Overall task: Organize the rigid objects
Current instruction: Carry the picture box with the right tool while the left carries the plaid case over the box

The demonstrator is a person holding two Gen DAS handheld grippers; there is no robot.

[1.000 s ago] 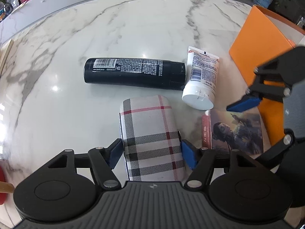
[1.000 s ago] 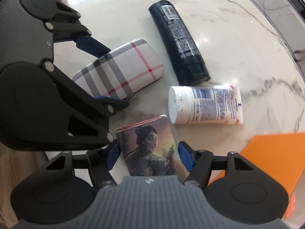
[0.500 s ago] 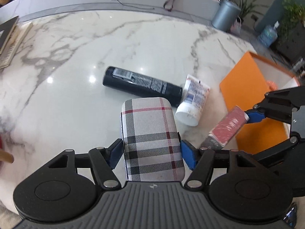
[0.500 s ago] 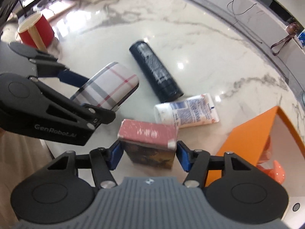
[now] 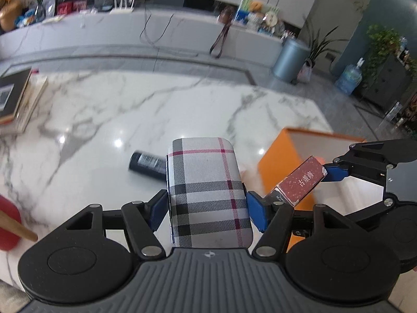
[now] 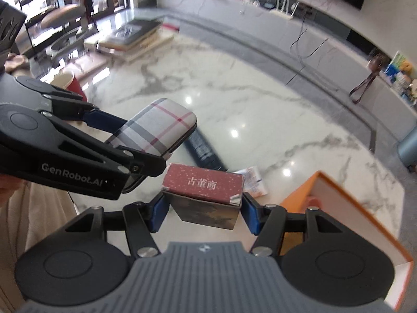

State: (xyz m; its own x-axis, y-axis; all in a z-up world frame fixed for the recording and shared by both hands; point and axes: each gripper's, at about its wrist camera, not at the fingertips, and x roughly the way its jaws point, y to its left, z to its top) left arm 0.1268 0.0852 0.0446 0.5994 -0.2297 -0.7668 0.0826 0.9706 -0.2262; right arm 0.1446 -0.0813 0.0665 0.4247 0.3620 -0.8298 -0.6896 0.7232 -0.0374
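My left gripper (image 5: 207, 211) is shut on a plaid case (image 5: 208, 187) and holds it in the air over the marble table (image 5: 156, 104). From the right wrist the case (image 6: 153, 127) shows at the left, between the left gripper's (image 6: 135, 143) fingers. A small box with a red speckled top (image 6: 203, 185) sits clamped in my right gripper (image 6: 203, 212), also off the table. In the left wrist view this box (image 5: 302, 182) and the right gripper (image 5: 305, 185) hang near the orange box (image 5: 276, 161). A black bottle (image 5: 146, 163) and a white tube (image 6: 254, 182) lie on the table below.
The orange box (image 6: 338, 208) is open, with white inner walls, and stands at the table's right. A red cup (image 5: 7, 224) is at the near left edge. Stacked books (image 5: 15, 99) lie at the far left. A grey bin stands on the floor beyond.
Both grippers have risen from the table, carrying the plaid case and the small box with them. The right gripper closed on the box and tilted it up.
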